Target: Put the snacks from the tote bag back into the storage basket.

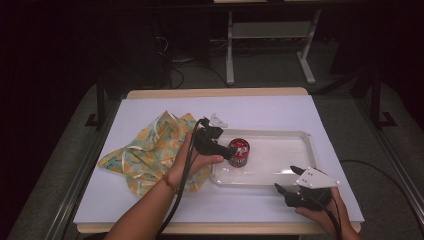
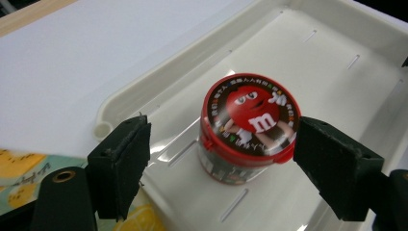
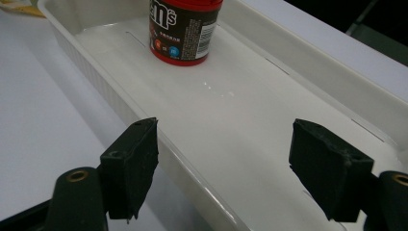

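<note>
My left gripper (image 2: 219, 159), jaws spread, straddles the red-lidded candy tub (image 2: 248, 126), which stands upright inside the white tray (image 2: 337, 29) at its cloth-side end. My right gripper (image 3: 223, 168), jaws likewise spread, hovers over the tray's opposite end; patterned cloth (image 1: 150, 150) lies beside the tray.

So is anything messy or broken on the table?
Nothing looks broken or spilled. The candy tub stands upright in the white tray with its red lid on. The one untidy thing is the yellow patterned cloth, which lies crumpled beside the tray's left end.
</note>
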A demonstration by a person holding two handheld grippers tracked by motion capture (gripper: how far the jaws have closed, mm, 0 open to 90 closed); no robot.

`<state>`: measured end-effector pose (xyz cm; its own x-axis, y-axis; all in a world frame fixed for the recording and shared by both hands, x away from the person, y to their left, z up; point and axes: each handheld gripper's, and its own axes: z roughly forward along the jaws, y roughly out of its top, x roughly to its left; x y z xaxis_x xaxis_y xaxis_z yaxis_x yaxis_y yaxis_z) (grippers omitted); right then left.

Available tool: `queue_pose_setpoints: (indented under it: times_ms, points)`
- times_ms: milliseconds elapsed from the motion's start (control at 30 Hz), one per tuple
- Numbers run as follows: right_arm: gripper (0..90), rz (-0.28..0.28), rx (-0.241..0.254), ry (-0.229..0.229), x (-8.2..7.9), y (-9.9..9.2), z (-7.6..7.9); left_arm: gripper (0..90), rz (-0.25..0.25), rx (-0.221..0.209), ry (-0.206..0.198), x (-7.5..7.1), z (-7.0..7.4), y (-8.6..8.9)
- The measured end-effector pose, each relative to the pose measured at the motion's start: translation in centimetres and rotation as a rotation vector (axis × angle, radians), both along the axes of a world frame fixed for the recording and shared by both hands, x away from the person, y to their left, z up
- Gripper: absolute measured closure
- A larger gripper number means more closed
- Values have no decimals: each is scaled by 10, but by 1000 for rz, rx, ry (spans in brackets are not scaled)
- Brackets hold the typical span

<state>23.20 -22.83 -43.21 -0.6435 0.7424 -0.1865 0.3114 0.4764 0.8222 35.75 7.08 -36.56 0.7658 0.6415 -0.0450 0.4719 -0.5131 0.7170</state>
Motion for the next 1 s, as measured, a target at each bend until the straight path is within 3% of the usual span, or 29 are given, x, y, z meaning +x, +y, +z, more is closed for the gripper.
queue_pose_setpoints:
  times_ms: [400,600,1000]
  points:
    - [249,-1,0,1,0,0,0,205,-9,26,-22,-3,4,23]
    - [249,-3,2,1,0,0,0,205,-25,14,-36,-5,3,36]
    - [250,-4,-1,1,1,0,0,194,-25,40,-42,-8,-3,62]
